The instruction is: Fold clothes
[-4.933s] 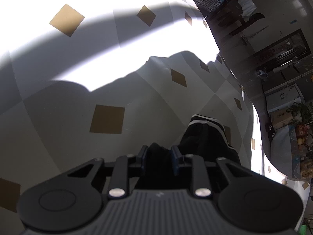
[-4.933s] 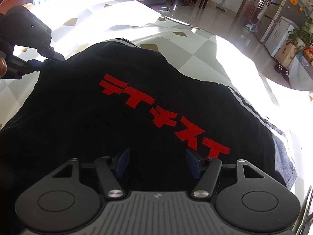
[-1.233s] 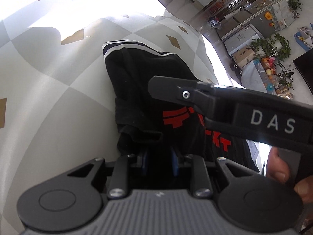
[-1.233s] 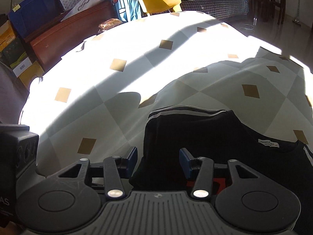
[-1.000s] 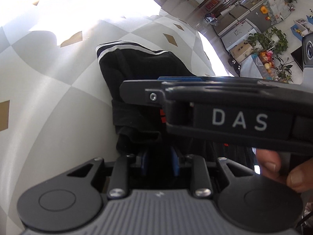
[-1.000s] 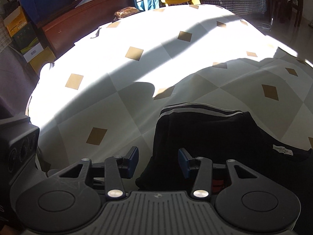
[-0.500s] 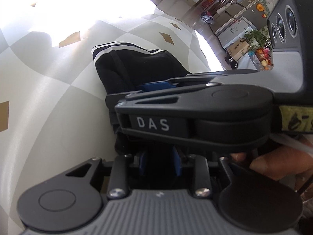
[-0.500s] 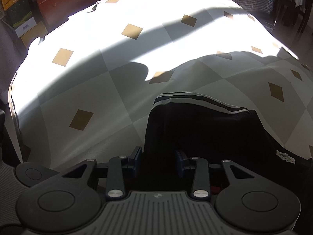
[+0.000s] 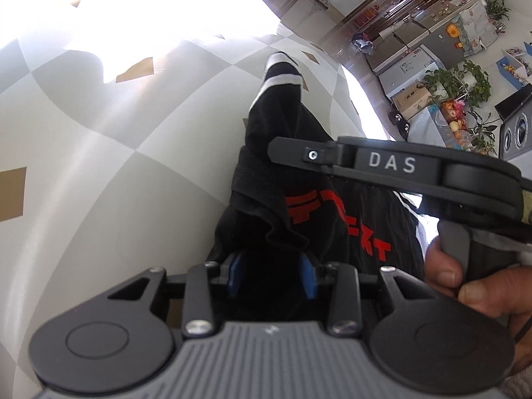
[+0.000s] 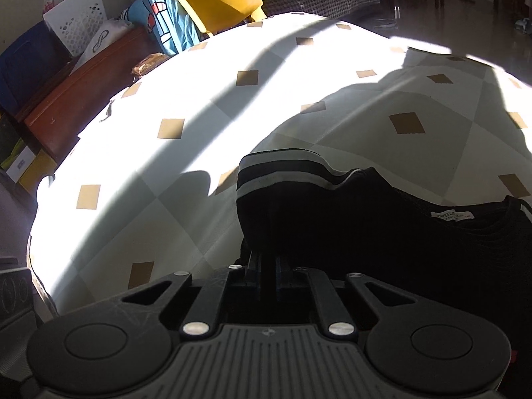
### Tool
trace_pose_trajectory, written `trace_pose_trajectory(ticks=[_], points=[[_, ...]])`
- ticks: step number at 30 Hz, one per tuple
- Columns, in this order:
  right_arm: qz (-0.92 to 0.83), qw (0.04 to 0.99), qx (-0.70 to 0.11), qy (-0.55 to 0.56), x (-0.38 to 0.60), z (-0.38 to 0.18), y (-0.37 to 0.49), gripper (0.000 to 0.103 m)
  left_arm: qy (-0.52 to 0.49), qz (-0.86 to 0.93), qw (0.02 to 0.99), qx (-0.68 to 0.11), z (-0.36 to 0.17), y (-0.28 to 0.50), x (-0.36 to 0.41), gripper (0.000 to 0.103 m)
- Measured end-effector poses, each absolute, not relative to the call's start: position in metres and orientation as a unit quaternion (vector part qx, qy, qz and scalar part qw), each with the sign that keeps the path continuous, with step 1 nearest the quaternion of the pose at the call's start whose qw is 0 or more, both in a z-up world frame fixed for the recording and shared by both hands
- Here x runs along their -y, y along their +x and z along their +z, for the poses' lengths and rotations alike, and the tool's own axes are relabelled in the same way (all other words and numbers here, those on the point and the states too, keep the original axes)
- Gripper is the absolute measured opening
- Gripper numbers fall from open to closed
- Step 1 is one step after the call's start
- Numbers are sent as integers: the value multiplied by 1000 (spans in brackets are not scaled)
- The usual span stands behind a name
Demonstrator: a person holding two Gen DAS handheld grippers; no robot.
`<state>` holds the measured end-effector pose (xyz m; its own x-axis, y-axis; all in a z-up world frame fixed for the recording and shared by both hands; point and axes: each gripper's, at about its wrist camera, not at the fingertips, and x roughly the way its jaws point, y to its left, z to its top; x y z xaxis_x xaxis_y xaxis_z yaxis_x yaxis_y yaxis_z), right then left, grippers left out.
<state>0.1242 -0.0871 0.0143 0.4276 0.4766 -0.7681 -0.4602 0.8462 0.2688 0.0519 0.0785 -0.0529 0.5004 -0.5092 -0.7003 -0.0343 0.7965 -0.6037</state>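
The black T-shirt (image 9: 292,179) lay bunched on the table (image 9: 99,153), which was covered in a grey-and-white check cloth with tan diamonds; its striped sleeve cuff (image 10: 286,173) stood lifted at the far end of the folded cloth, and red lettering showed on the near part. The left gripper (image 9: 271,274) was parted somewhat, its blue pads on either side of a black fold that filled the gap, though whether they pinched it could not be made out. The right gripper (image 10: 267,274) was clenched on the shirt's near edge, its jaws almost together with dark cloth between them. In the left wrist view the right gripper's body, marked DAS, crossed over the shirt from the right and hid part of it, with a hand (image 9: 472,286) on its handle. Beyond the far edge of the table stood a yellow chair (image 10: 219,3), a wooden bench (image 10: 83,79) at the left, and potted plants (image 9: 465,79) and cabinets at the far right.
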Motion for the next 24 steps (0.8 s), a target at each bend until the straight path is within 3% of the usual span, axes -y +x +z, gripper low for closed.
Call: trace_pose_trajectory(ticks=[11, 24], points=[[185, 862, -470, 36, 142, 9, 118, 8, -275, -141, 828, -468, -50, 53, -72, 60], [375, 814, -443, -29, 72, 32, 99, 11, -254, -149, 836, -463, -42, 41, -76, 60]])
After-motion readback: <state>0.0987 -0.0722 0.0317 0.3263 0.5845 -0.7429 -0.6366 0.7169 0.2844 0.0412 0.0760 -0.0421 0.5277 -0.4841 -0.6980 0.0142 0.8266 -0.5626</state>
